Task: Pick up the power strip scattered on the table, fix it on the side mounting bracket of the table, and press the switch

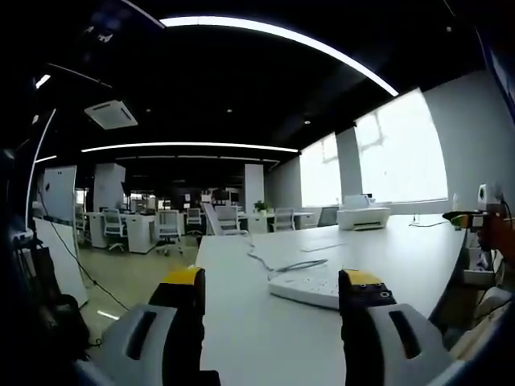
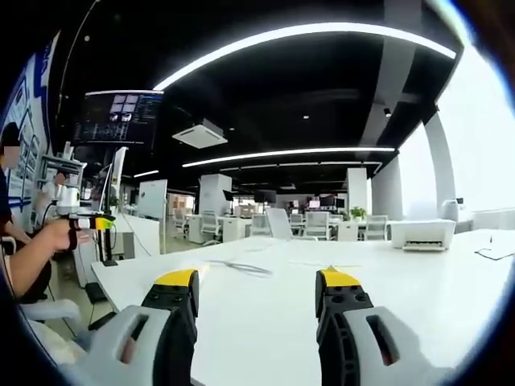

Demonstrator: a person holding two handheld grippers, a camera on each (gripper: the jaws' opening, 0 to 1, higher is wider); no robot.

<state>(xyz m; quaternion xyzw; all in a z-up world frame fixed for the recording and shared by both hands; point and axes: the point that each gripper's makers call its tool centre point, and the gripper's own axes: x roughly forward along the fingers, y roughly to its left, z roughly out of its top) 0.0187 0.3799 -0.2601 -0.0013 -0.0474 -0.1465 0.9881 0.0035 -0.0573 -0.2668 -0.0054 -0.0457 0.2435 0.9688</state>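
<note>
Both sets of fingers spread, nothing held; left gripper [image 1: 272, 293] hovers with power strip [image 1: 310, 287] lying on worktop [image 1: 402, 249] just ahead between fingers, lined up for pickup; right gripper [image 2: 257, 293] waits over bare worktop

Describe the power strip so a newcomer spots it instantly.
In the left gripper view, start at the long white table. The power strip lies flat on it, just ahead of the open left tool. Unlike the boxy printer farther back, it is low, with a trailing cord.
</note>
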